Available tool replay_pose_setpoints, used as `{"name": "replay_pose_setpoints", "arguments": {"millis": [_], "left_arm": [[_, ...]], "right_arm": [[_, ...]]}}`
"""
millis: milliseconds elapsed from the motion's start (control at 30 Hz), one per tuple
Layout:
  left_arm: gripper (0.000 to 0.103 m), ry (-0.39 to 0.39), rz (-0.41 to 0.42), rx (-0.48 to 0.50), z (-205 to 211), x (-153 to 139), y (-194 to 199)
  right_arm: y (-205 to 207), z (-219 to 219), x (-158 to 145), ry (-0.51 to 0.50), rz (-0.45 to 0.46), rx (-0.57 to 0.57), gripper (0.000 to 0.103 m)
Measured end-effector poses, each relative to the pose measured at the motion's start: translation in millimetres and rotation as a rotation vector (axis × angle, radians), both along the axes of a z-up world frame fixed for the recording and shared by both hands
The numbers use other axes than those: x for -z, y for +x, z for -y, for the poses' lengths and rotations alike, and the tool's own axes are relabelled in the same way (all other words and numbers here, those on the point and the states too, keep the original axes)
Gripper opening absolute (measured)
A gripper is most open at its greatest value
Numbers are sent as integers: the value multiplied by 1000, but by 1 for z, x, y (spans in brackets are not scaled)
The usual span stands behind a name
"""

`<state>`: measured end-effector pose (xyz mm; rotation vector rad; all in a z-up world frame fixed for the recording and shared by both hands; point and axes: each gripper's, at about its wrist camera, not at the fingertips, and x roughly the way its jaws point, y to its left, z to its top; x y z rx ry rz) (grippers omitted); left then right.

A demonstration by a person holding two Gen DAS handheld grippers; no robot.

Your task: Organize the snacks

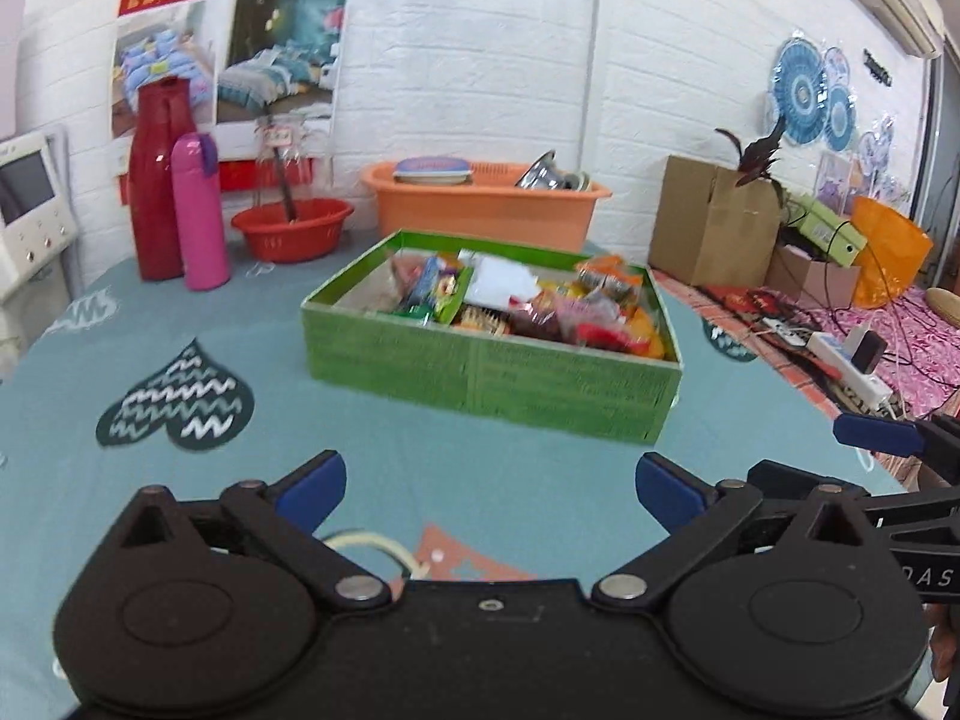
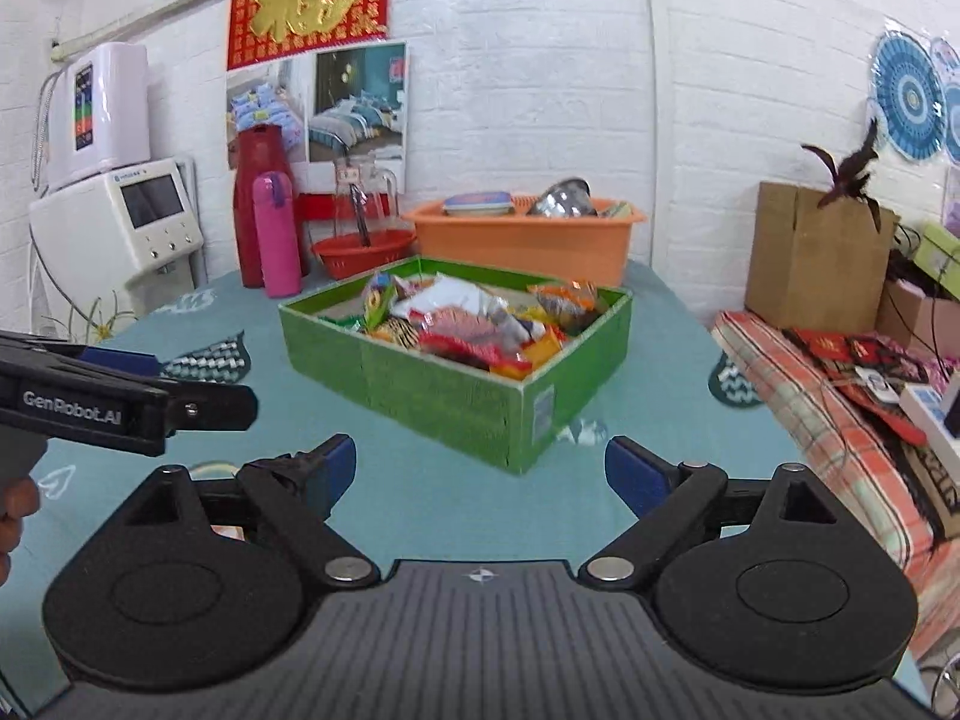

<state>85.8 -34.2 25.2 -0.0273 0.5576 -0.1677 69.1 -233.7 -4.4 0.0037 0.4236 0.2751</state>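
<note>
Though jumbled, one snack box [image 1: 489,381]

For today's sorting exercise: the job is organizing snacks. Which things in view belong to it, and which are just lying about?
Job: green box; snacks; left gripper; right gripper.
Lying about: red jug; pink flask; red bowl; orange tub; cardboard box.

Left gripper [image 1: 491,483] gapes wide before green box [image 1: 480,381] heaped with snacks [image 1: 540,306]
</note>
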Motion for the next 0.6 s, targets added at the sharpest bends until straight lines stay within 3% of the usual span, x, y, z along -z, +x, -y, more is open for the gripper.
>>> {"name": "replay_pose_setpoints", "arguments": {"millis": [300, 600], "left_arm": [[103, 50, -9, -93, -7, 18, -7], [103, 50, 0, -105, -13, 23, -12]], "right_arm": [[-1, -2, 13, -16, -23, 51, 103], [-3, -6, 14, -20, -14, 44, 103]]}}
